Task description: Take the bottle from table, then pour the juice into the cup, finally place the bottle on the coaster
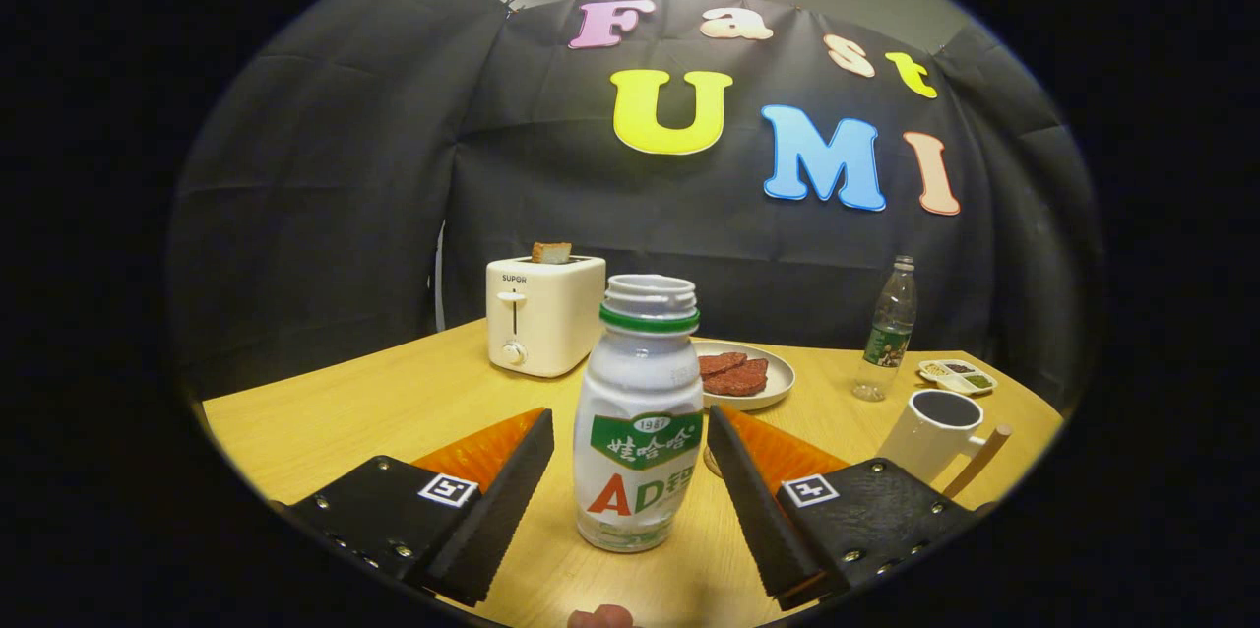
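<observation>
Wooden counter (394,402), yellowish top. Juice bottle (638,431) stands upright, uncapped, near the front edge, mid-width. Toaster (543,313) at the back edge, left of centre. Plate (778,380) just right of it, behind the bottle. Clear water bottle (888,333) upright toward the back right corner, small divided dish (957,375) beside it. White cup (937,431) on the right side, nearer the front.

- The bottle (638,431) stands upright on the bench (394,402) between the parted fingers of the gripper (630,456), touching neither.
- Behind it to the left, a toaster (543,315) with a slice of toast (551,253) in its slot.
- Behind it to the right, a plate (778,374).
- The cup (935,431) sits at lower right, beyond the right finger.
- A water bottle (888,333) and a small tray (957,375) stand farther back on the right.
</observation>
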Demonstrator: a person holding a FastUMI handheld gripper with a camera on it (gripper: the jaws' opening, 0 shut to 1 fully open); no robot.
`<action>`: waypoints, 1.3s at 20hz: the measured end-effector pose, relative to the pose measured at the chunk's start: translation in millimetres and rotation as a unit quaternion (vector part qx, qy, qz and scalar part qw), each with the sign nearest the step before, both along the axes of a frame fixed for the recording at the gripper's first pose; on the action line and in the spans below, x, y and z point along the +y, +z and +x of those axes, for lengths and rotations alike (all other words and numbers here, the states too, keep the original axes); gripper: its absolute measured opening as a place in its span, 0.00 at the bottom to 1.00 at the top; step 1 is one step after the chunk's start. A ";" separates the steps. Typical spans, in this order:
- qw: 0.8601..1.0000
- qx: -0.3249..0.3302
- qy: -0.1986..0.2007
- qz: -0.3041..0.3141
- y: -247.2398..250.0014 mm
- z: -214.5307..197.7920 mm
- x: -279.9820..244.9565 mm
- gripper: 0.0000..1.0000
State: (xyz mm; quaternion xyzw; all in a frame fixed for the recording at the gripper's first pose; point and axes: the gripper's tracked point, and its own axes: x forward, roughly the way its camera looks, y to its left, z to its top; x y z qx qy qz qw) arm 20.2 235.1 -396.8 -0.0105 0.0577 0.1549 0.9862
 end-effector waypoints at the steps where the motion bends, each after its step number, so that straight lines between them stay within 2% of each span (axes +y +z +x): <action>1: 1.000 0.001 0.000 -0.003 -3.6 3.2 1.6 0.97; 6: 1.000 0.019 -0.009 -0.001 -16.6 17.5 0.7 0.97; 7: 1.000 0.028 -0.008 0.002 -21.8 20.7 0.8 0.95; 8: 0.999 0.033 -0.012 0.008 -21.4 17.7 -1.8 0.77; 11: 0.998 0.061 -0.027 0.015 -19.8 20.6 -11.3 0.71; 14: 0.996 0.075 -0.013 0.055 -3.7 13.0 -20.3 0.67; 16: 0.992 0.083 -0.039 0.084 6.7 14.3 -40.4 0.67; 19: 0.984 0.102 -0.069 0.131 16.3 20.2 -61.0 0.67; 22: 0.971 0.124 -0.074 0.190 22.2 27.6 -68.1 0.67; 26: 0.947 0.151 -0.093 0.267 25.5 37.1 -81.8 0.67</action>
